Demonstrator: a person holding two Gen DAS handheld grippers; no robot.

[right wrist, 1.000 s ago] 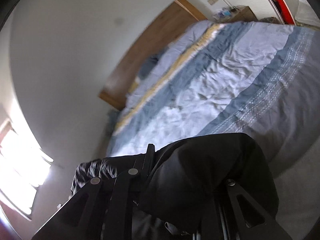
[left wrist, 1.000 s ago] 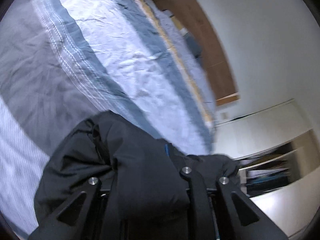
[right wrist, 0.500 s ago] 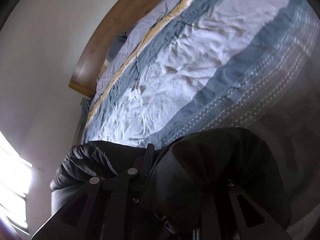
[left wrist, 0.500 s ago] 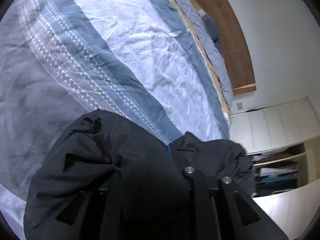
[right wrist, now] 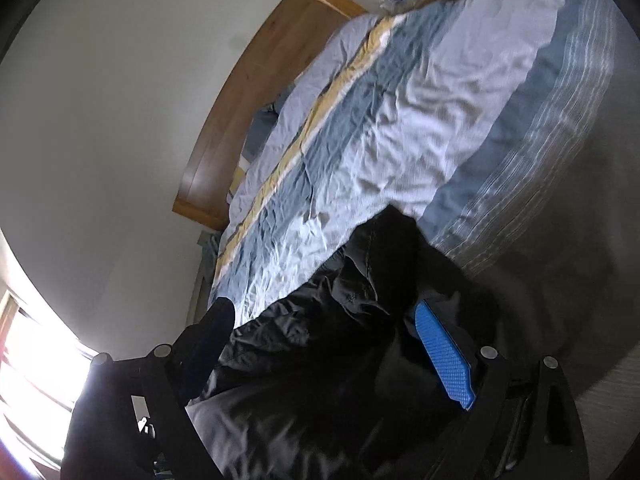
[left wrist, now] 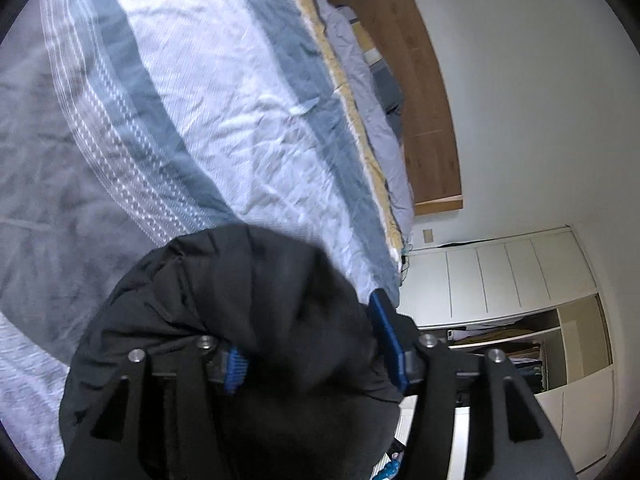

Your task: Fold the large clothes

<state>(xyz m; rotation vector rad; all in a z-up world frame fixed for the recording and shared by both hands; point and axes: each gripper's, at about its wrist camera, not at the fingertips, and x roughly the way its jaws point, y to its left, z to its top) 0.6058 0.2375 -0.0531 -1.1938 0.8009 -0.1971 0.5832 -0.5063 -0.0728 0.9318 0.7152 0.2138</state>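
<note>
A black jacket (left wrist: 248, 304) lies bunched at the near edge of the bed, over the striped blue and grey duvet (left wrist: 208, 80). My left gripper (left wrist: 308, 344) is open, its blue pads (left wrist: 390, 340) spread apart with the jacket fabric draped loosely between and over them. In the right wrist view the same jacket (right wrist: 340, 360) spreads out in front of my right gripper (right wrist: 324, 344), which is open wide; one blue pad (right wrist: 444, 356) shows fully, and the fabric lies loose between the fingers.
A wooden headboard (left wrist: 424, 92) runs along the white wall at the far end of the bed. A white wardrobe with open shelves (left wrist: 520, 320) stands to the right. A bright window (right wrist: 36, 380) is at the left in the right wrist view.
Both grippers were shut on the jacket and have opened, letting the fabric go. The jacket has dropped and slackened onto the bed's edge.
</note>
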